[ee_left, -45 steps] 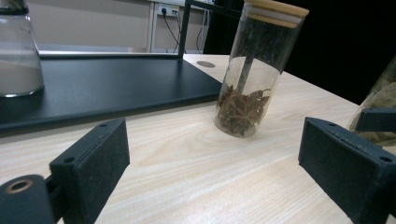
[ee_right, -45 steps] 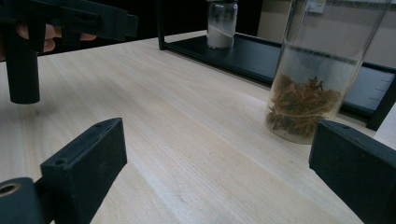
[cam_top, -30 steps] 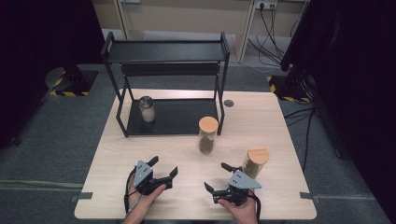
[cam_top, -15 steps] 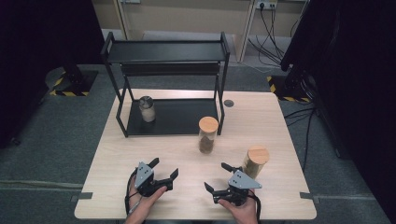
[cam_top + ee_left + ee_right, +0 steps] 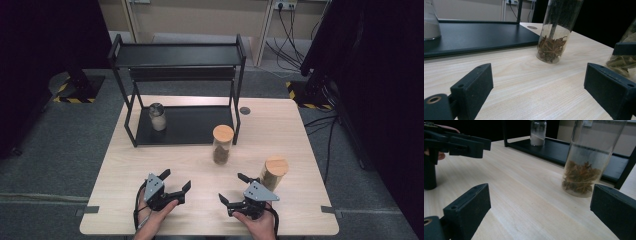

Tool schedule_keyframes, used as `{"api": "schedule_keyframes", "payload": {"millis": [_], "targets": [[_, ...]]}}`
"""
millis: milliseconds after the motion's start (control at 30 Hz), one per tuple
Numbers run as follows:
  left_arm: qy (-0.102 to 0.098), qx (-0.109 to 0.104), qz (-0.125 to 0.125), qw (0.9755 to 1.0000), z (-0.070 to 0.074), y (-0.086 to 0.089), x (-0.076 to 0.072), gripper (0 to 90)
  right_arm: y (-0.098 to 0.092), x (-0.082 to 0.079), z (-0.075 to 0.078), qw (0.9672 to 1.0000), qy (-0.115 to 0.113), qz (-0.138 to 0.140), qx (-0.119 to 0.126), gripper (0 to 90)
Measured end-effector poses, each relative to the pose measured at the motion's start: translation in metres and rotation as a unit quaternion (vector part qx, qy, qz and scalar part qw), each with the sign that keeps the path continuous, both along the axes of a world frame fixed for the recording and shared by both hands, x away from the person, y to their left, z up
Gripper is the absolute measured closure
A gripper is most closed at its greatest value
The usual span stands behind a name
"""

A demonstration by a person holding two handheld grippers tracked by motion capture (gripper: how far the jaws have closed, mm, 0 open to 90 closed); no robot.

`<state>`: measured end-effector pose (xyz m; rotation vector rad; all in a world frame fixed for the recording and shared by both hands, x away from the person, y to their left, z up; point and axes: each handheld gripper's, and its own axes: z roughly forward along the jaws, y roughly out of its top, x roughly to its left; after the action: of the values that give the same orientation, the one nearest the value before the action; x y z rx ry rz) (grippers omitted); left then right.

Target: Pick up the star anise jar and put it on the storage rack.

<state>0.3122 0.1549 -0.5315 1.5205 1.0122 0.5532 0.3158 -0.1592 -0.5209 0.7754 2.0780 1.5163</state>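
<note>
Glass jars wait untouched: both grippers, left [image 5: 176, 186] and right [image 5: 233, 189], rest wide open and empty. Anise jar [image 5: 222, 144] stands ahead between them, leaf jar [image 5: 273, 173] just beside the right; nothing is grasped yet.

Even overhead light keeps the table [image 5: 150, 150] bright with faint shadows, surroundings dark, and close-up views slightly soft.

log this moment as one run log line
left claw: open, empty | right claw: open, empty | cork-lidded glass jar of star anise: upright on table, untouched | cork-lidded glass jar of leaves: beside right claw
</note>
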Motion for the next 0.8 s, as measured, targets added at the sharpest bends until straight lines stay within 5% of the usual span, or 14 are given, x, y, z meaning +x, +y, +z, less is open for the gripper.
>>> {"api": "schedule_keyframes", "payload": {"millis": [800], "targets": [[0.005,-0.002,0.000,1.0000,0.000,0.000,0.001,8.0,0.021,0.044,0.043,0.9975,-0.039,-0.059,0.005,5.1]]}}
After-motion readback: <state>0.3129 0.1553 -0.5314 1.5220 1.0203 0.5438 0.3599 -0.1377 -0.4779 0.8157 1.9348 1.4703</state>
